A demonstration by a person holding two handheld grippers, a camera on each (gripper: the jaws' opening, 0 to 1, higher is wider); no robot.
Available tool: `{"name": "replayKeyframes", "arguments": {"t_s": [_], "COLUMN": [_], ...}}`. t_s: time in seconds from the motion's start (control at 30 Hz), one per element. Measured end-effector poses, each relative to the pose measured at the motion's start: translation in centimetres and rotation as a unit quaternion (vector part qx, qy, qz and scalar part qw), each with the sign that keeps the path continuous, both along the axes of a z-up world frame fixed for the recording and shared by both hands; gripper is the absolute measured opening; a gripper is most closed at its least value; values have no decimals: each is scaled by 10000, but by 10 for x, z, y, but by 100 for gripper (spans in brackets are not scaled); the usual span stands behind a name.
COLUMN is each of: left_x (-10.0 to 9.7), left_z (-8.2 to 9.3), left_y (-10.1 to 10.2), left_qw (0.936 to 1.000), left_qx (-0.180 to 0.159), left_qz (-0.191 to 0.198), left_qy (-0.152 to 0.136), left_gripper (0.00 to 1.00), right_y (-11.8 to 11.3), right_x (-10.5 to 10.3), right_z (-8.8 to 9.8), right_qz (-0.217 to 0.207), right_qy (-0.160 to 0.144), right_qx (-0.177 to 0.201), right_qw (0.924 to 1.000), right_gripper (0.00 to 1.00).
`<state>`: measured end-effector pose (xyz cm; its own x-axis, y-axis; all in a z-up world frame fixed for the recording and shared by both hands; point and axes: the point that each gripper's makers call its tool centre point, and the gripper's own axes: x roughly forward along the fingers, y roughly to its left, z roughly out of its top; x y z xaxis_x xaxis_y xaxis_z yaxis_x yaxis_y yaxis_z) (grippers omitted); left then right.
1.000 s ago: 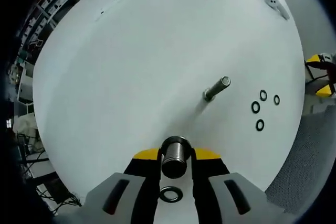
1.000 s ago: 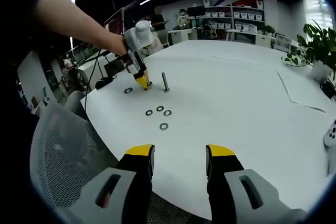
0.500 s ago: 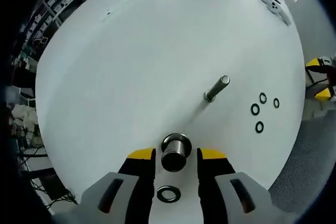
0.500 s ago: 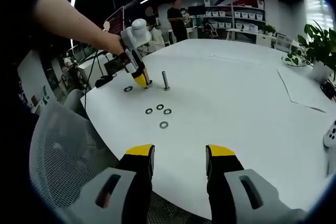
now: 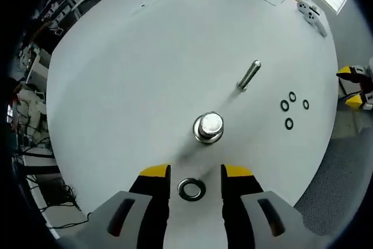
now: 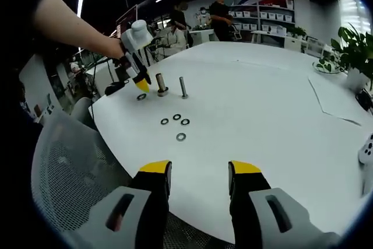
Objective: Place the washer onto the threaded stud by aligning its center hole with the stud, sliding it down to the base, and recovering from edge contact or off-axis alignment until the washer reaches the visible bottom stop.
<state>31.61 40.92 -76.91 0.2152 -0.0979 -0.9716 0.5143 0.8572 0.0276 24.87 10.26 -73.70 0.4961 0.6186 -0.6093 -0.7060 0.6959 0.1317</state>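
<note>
A thick threaded stud stands upright on the white table, just ahead of my left gripper, which is open and apart from it. A dark washer lies flat on the table between the left jaws. A thinner stud stands farther off. In the right gripper view, the left gripper hovers over the washer, beside the thick stud and the thin stud. My right gripper is open at the near table edge, holding nothing.
Several loose washers lie right of the studs, also the washers. A game controller and a paper sheet sit on the far side. A mesh chair is at the table edge. People stand in the background.
The left gripper, shut on the thick stud a second ago, has opened and drawn back. The stud now stands free on the table. The right gripper stayed put.
</note>
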Motion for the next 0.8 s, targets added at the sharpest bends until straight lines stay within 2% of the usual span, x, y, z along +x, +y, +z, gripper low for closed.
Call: {"name": "replayKeyframes", "arguments": {"t_s": [0.47, 0.63, 0.8], "left_x": [-29, -36, -44], "left_z": [1, 2, -1], "left_y": [32, 37, 36], "left_qw": [9991, 9980, 9980], "left_qx": [-7, -76, -69], "left_qz": [434, 628, 635], "left_qy": [10, -10, 7], "left_gripper": [33, 33, 34], "right_y": [-2, -2, -4], "right_x": [0, 1, 2], "right_z": [-2, -1, 0], "right_qz": [6, -17, -56], "right_qy": [-9, -29, -48], "right_qx": [-94, -85, -73], "right_qw": [10000, 10000, 9999], "right_gripper": [42, 42, 42]}}
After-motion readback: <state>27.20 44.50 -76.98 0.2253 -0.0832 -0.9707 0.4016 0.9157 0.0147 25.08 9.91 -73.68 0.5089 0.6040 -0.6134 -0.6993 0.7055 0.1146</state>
